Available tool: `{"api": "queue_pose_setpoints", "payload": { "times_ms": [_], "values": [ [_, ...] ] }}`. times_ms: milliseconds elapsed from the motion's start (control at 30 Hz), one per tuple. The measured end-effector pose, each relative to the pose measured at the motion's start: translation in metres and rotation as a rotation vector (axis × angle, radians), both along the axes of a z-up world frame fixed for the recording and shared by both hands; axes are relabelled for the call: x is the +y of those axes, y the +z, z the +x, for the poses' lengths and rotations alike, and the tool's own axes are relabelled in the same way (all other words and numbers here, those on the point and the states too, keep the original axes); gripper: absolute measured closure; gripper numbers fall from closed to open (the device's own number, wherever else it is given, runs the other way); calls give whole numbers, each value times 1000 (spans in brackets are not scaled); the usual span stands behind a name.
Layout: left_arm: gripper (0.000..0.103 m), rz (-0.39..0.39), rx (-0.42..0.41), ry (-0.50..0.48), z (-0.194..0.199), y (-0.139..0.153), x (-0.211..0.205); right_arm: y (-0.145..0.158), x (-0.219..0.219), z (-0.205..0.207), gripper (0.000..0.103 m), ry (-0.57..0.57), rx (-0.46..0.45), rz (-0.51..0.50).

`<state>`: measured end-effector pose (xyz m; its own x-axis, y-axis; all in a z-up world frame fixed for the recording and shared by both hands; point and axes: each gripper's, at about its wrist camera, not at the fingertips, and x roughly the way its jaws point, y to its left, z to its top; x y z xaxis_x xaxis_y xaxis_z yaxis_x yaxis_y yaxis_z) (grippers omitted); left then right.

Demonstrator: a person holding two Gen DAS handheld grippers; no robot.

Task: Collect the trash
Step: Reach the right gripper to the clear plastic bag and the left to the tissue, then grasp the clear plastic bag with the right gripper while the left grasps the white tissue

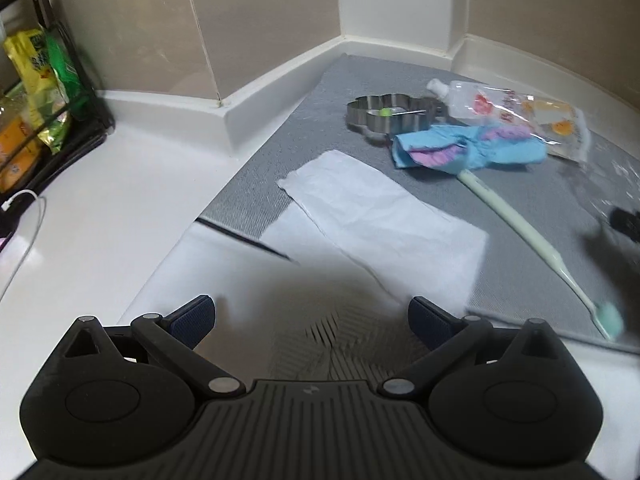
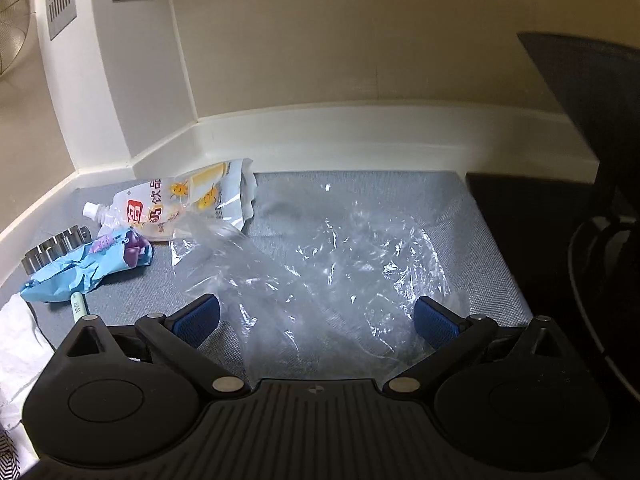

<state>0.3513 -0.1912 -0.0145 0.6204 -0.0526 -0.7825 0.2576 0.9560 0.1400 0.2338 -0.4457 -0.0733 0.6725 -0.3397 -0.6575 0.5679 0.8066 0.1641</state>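
Crinkly clear plastic bag (image 2: 320, 264) lies loose on the grey mat (image 2: 480, 240) between the wide-open, empty right gripper (image 2: 316, 316); left gripper (image 1: 312, 320) open too — printed drink pouch (image 2: 188, 204), blue wrapper (image 2: 88, 268) uncollected; barely started, I'd say.

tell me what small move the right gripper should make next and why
Probably lower the right gripper and close on the crumpled clear plastic bag. Its jaws stand open, empty, with the bag lying between and ahead of them on the grey mat. The left gripper is also open, over the white paper sheet.
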Motion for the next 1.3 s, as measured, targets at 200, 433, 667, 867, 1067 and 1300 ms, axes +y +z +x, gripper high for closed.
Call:
{"api": "queue_pose_setpoints", "payload": {
  "times_ms": [200, 433, 667, 867, 1067, 1300],
  "values": [
    [0, -98, 59, 12, 33, -2, -2, 0, 6, 6, 0, 9, 41, -24],
    [0, -213, 127, -26, 47, -2, -24, -1, 12, 13, 0, 36, 113, -84],
    [0, -155, 103, -4, 53, -13, -44, -1, 10, 13, 0, 36, 111, -80],
    [0, -124, 29, -32, 42, -19, -46, -1, 3, 11, 0, -6, 114, -80],
    [0, -120, 36, -49, 45, -17, -45, -2, 3, 11, 0, -10, 122, -86],
    [48, -132, 11, -115, 34, -8, -51, -2, 2, 11, 0, -7, 120, -83]
  ]
}}
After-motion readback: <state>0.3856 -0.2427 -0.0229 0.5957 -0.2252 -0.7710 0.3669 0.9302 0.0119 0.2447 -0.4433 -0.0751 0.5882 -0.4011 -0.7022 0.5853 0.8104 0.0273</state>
